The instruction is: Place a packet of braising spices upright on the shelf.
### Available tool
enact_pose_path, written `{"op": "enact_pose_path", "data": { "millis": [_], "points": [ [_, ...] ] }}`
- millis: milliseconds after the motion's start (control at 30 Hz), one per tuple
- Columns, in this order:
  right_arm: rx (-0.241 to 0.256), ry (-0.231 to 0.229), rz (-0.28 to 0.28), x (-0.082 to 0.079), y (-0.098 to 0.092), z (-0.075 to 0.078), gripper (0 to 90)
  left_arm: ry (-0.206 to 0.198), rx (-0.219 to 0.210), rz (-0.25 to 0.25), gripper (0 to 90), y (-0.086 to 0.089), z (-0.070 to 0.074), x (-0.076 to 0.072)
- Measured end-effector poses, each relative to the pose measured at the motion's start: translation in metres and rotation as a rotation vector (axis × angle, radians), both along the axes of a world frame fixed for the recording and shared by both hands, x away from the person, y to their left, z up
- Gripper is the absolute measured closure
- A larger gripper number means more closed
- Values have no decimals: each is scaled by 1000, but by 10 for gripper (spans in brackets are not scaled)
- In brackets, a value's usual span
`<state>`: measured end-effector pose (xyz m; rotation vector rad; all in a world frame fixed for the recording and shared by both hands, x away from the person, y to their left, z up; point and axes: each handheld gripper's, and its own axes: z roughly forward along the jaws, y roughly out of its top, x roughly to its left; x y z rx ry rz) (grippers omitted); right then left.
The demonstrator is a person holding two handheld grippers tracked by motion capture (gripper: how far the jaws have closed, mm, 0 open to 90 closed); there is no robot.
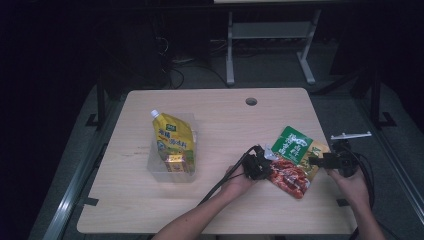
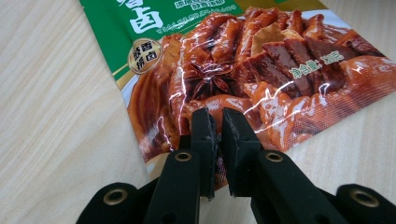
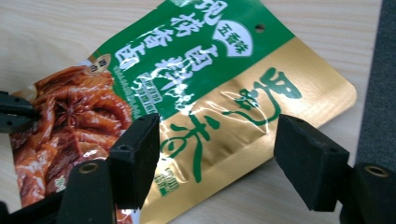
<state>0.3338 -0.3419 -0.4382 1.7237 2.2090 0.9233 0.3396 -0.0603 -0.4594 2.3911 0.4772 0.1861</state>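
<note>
A food packet (image 1: 292, 150), green and gold with a picture of red braised meat, lies flat on the right half of the wooden table (image 1: 220, 120). In the left gripper view my left gripper (image 2: 218, 114) is shut on the packet (image 2: 261, 60) at its red picture end; in the high view that gripper (image 1: 266, 167) sits at the packet's left. My right gripper (image 3: 217, 126) stands open, its jaws wide apart over the gold side of the packet (image 3: 196, 60). In the high view it (image 1: 312, 161) is at the packet's right edge.
A clear plastic bin (image 1: 152, 167) on the table's left half holds a yellow spouted pouch (image 1: 172, 137). A round cable hole (image 1: 251, 101) is near the far edge. Cables trail from both grippers toward the front edge.
</note>
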Motion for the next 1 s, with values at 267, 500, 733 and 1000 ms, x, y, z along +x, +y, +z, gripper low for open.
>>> {"op": "enact_pose_path", "data": {
  "millis": [267,500,733,1000],
  "points": [
    [28,32,-58,0,-11,-8,305,-3,26,0,836,-3,0,-1],
    [56,62,-91,2,-20,-17,304,-15,45,-3,843,-5,0,-2],
    [106,69,-105,4,-23,-21,329,-16,56,-5,843,-6,0,-3],
    [177,83,-78,4,-22,-23,418,-16,52,-6,843,-6,0,-2]
  ]
}}
